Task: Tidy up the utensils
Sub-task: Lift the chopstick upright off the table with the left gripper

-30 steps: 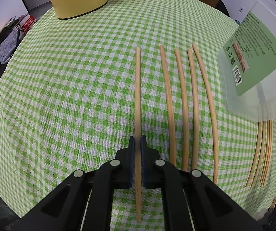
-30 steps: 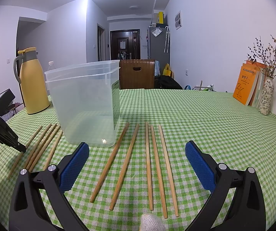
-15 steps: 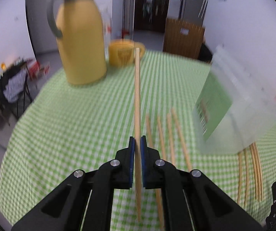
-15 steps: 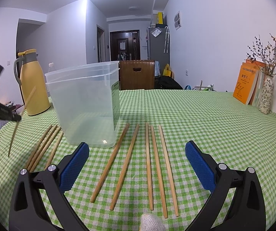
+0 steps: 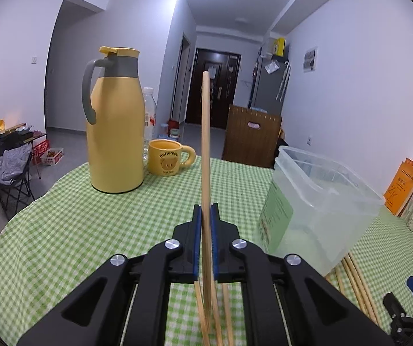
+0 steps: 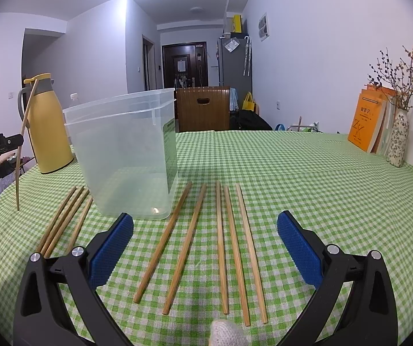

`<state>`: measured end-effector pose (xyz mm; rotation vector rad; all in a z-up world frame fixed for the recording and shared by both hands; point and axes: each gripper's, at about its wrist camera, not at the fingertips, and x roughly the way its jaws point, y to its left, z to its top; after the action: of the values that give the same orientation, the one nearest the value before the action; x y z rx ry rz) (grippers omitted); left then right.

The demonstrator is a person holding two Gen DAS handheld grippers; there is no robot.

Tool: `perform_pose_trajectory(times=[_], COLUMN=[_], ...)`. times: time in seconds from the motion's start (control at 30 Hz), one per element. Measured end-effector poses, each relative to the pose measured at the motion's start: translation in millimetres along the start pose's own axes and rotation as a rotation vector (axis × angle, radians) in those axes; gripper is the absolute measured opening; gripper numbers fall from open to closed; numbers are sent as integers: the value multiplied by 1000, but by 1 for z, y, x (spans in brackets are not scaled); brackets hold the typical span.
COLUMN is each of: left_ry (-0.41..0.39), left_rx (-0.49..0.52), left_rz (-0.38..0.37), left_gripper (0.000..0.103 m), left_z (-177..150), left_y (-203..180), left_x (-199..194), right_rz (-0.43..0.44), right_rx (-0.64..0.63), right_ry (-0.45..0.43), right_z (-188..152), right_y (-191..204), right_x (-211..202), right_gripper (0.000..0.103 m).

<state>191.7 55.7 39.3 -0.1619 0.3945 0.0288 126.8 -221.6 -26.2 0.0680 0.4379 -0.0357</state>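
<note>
While the left gripper (image 5: pixel 205 216) is lifted off the table, its blue pads are pinched onto one chopstick (image 5: pixel 205 150), roughly a third of the way up its length. Stick is plain light wood, thin, round, no markings, slightly tapered. It stands near upright in the left wrist view, top end against the dark door in the background, bottom end hanging below the pads over the cloth. Right wrist view shows the same stick (image 6: pixel 25 132) at the far left, tilted, clear of the table, in front of the yellow flask (image 6: pixel 49 127).

Right gripper (image 6: pixel 205 245) is spread wide, nothing between the pads, low over the table.

Loose chopsticks on the green checked cloth (image 6: pixel 307 190):
- five (image 6: pixel 220 239) lying between the right gripper's fingers, roughly parallel, pointing away from the camera; the left two are angled slightly and a bit darker
- four (image 6: pixel 65 219) left of the tub, close together, three nearly touching

Clear plastic tub (image 6: pixel 125 155) stands upright between the two groups, green label on one side, looks empty. In the left wrist view the tub (image 5: pixel 321 201) is right of the held stick, with the flask (image 5: pixel 115 127) and a yellow mug (image 5: pixel 167 157) on the left further back.
</note>
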Motion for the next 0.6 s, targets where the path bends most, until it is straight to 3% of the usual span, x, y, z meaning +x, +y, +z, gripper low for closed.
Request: perform_pose_trajectory(times=[0.2, 0.47, 0.6], left_ry=[-42, -88, -114], left_rx=[16, 22, 43], left_rz=[25, -10, -20], left_gripper=[4, 4, 4], left_z=[-14, -20, -23], left_y=[5, 9, 3], left_x=[9, -7, -14], right_rz=[-12, -42, -76], right_rx=[-12, -37, -74], right_ry=[-5, -19, 15], right_z=[0, 1, 2], right_y=[3, 8, 14], right_x=[0, -2, 4], right_gripper=[97, 97, 97])
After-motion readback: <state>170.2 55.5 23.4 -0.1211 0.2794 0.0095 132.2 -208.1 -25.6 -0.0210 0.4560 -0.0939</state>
